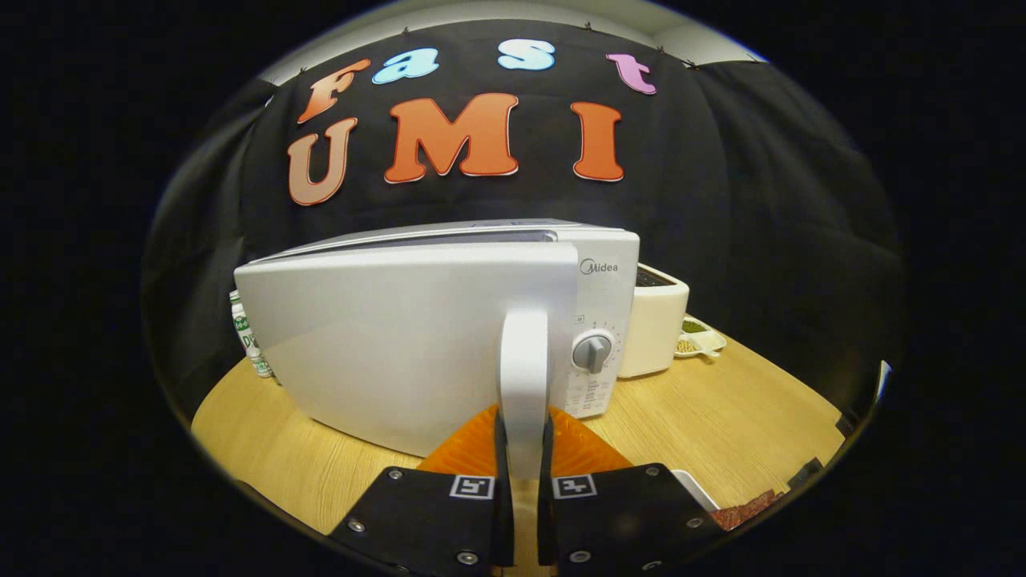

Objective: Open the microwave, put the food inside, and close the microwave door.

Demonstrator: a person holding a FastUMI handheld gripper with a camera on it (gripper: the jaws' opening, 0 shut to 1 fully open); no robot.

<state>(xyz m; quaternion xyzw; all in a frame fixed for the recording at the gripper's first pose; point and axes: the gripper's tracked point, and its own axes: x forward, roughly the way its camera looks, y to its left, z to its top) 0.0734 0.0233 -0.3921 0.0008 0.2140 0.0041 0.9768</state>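
A white microwave point(597, 276) stands on the wooden table point(721, 417). Its door point(401, 344) is swung partly out toward me, hinged at the left, with a gap along the top. The door's upright white handle point(523, 377) sits between my fingers, and my gripper point(523, 445) is shut on its lower part. A round grey dial point(591, 353) shows on the control panel just right of the handle. A dish with reddish-brown food point(741, 510) lies on the table beside my right finger, mostly hidden.
A white toaster point(656, 324) stands right of the microwave, with a small white dish of green and tan bits point(700, 338) behind it. A white bottle with green print point(248, 340) stands at the microwave's left. Bare wooden table lies to the right.
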